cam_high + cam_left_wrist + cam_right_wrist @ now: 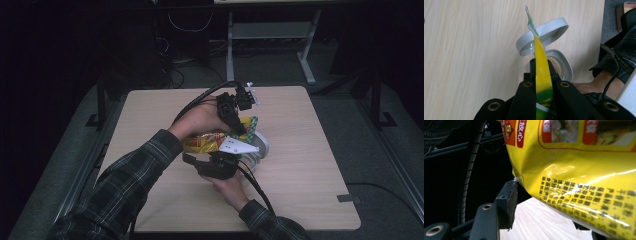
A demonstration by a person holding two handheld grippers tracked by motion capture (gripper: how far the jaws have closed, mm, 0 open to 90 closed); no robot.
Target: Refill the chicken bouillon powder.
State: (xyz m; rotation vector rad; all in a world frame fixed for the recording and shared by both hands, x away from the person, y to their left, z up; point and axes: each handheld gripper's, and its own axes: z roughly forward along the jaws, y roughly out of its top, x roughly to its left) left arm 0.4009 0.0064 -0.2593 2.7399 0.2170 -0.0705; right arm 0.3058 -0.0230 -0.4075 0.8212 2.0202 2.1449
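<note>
Dim surroundings frame a pale wooden table, with desk legs and loose cables on the grey floor beyond it. Nearest the onlooker, two forearms in plaid sleeves come in over the table's near edge.

The right gripper sits closest, its body held level in the person's hand. In the right gripper view one black jaw pad stands at the lower edge of the yellow packet; the opposite jaw is mostly hidden behind the film. The jaws stand about half open, and the packet's body lies between them. Whether both pads press on it cannot be told. The placement probably steadies the packet from below.

Just beyond, the left gripper is clamped tight on the packet's upper seam, which runs edge-on up between its two jaws. This grip likely keeps the mouth of the packet directed over the white container beneath it.

The container stands on the table directly under the packet, its hinged lid flipped up and open, with a tan filling visible inside.

The packet is glossy yellow film with red panels, food pictures and dense black print; a green and white pattern marks its far end. It is held off the table, tilted across both grippers.
</note>
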